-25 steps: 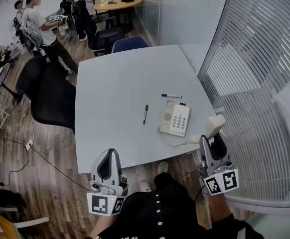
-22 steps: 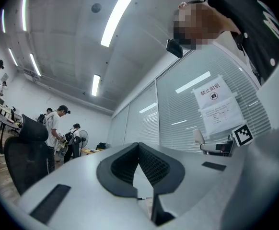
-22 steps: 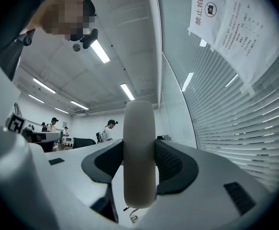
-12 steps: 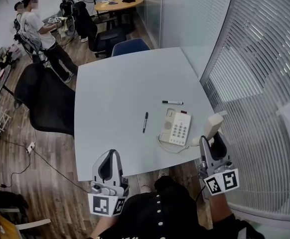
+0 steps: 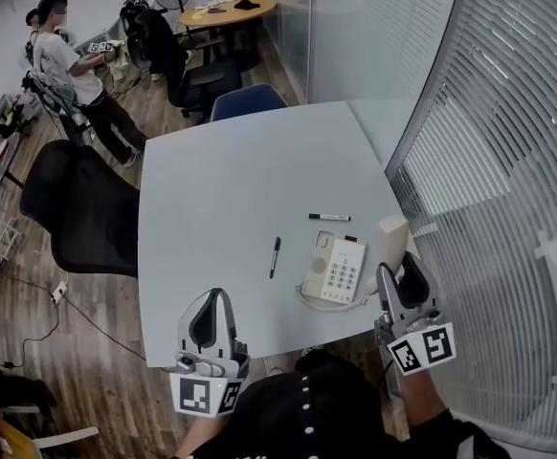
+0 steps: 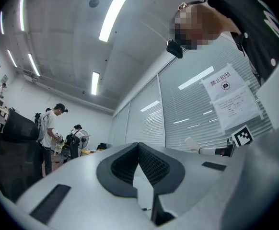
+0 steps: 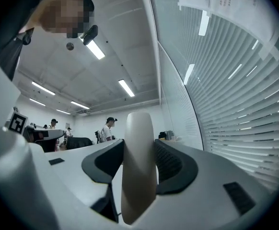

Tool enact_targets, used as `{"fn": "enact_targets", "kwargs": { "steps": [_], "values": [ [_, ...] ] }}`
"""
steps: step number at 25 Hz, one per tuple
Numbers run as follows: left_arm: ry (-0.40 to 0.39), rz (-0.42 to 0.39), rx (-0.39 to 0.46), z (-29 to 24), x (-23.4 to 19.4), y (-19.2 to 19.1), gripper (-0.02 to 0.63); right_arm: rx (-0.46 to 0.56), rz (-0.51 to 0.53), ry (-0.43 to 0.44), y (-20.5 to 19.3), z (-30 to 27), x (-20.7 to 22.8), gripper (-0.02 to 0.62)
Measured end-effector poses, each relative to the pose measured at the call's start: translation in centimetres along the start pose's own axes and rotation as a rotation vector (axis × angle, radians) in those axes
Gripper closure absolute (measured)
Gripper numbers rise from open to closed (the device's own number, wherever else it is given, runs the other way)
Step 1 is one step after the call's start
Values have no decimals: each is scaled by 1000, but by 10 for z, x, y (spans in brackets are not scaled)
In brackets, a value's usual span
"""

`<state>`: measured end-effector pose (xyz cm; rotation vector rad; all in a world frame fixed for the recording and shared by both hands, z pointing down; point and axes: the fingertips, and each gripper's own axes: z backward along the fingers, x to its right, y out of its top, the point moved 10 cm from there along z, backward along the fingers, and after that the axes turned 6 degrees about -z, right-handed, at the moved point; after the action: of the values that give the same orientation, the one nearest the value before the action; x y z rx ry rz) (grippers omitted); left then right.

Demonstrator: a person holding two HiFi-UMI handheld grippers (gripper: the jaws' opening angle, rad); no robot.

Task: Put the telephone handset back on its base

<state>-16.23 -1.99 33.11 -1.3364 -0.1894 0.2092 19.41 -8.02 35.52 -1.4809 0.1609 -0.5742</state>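
The right gripper (image 5: 400, 271) held the cream handset (image 5: 391, 235) clamped at its middle, upright just right of the base (image 5: 336, 268) and off its cradle. The left gripper (image 5: 211, 306), well left of the base, had its jaws closed on nothing. The handset looked light, rigid and smooth, so a square mid-grip seemed soundest, minding the cord (image 5: 331, 304).

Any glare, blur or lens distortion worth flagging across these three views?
Head view: sharp, evenly lit, fisheye bows the blinds and table edges. Left gripper view: ceiling strip lights blown out, dark vignette in corners, left tool in focus. Right gripper view: same vignette, blinds curve strongly, handset in the right tool looks slightly soft.
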Motion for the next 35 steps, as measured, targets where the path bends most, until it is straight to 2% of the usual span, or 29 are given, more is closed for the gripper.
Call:
{"fn": "enact_targets", "kwargs": {
  "steps": [12,19,25,30,35],
  "values": [
    [59,-10,-47,-48,6,-15,592,-57,-46,63,-9,-51,34,377],
    [98,-5,-87,-60,6,-18,592,-89,-91,91,-16,-72,39,377],
    [76,9,-130,-62,-10,-28,592,-129,-121,62,-30,-79,27,379],
    [24,33,-171,-67,-34,-32,592,-171,-154,-9,-41,-80,6,379],
    [-13,53,-220,-65,-49,-47,592,-230,-210,-75,-71,-77,-8,379]
  ]
}}
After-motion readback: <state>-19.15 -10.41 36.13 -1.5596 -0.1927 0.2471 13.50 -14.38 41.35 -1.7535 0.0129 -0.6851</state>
